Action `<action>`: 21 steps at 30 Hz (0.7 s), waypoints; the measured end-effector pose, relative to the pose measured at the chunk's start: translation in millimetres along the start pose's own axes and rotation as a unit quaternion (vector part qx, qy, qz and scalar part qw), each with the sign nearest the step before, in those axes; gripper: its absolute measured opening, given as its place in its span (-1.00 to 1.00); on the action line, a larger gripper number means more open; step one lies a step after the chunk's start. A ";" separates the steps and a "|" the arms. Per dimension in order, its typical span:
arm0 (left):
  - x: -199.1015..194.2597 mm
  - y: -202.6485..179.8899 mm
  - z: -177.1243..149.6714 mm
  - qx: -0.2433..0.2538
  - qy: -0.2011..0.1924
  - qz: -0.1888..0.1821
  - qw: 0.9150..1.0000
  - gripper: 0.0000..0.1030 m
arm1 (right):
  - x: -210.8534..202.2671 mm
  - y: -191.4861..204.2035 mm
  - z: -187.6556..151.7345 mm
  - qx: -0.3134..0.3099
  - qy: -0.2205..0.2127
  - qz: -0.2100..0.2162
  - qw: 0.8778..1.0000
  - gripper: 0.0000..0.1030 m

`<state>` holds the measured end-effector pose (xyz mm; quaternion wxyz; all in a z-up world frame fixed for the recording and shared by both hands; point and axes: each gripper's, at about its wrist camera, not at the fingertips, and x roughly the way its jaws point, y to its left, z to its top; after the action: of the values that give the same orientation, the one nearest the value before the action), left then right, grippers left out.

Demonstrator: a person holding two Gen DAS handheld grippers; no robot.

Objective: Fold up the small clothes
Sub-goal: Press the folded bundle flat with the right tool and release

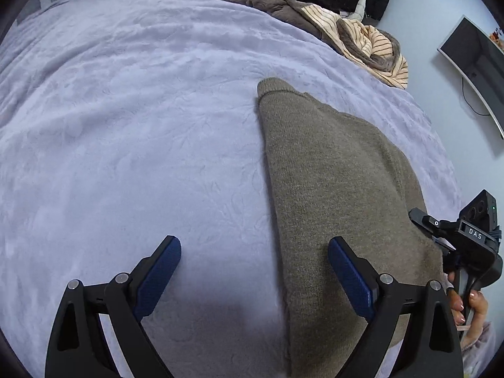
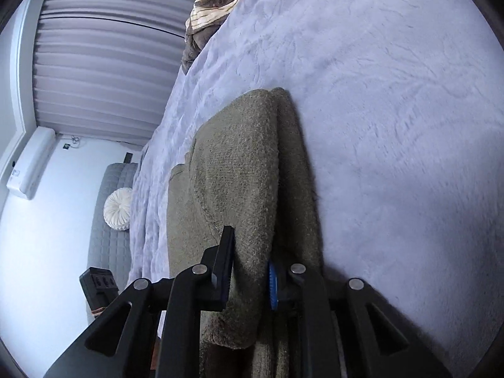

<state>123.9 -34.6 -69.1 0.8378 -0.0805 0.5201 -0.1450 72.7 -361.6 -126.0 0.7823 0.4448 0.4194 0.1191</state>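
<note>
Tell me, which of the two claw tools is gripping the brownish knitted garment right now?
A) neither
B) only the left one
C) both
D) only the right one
D: the right gripper is shut on a fold of the olive knit garment, while the left gripper hangs open, holding nothing.

A lavender plush bed [image 1: 141, 126] carries everything. An olive knit garment [image 1: 330, 189] lies at 4 o'clock. Striped and brown clothes [image 1: 346, 28] are heaped at 1 o'clock.

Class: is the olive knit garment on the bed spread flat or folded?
Folded. The olive knit garment shows two layers, gripped by the right gripper, and lies as a narrow strip on the bed.
</note>
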 end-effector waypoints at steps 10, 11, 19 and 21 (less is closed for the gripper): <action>-19.3 -7.8 -30.5 0.044 0.013 -0.014 0.999 0.85 | -68.8 46.0 -72.4 -0.108 -0.040 -0.031 0.993 -0.22; -18.0 -13.3 -33.5 0.049 0.014 -0.013 0.999 0.85 | -69.5 51.1 -77.4 -0.123 -0.033 -0.030 0.991 -0.22; 9.2 -20.2 -63.7 0.061 0.041 0.020 0.997 0.96 | -44.8 22.8 -98.3 -0.162 -0.009 -0.172 0.972 -0.87; 6.7 -20.3 -69.9 0.075 0.036 0.023 0.996 0.96 | -51.1 19.1 -103.7 -0.171 -0.019 -0.173 0.970 -0.89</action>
<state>60.9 -54.8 -100.2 0.8253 -0.0005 0.5392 -0.1674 -34.5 -317.4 -108.9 0.8633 0.2270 0.4487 0.0434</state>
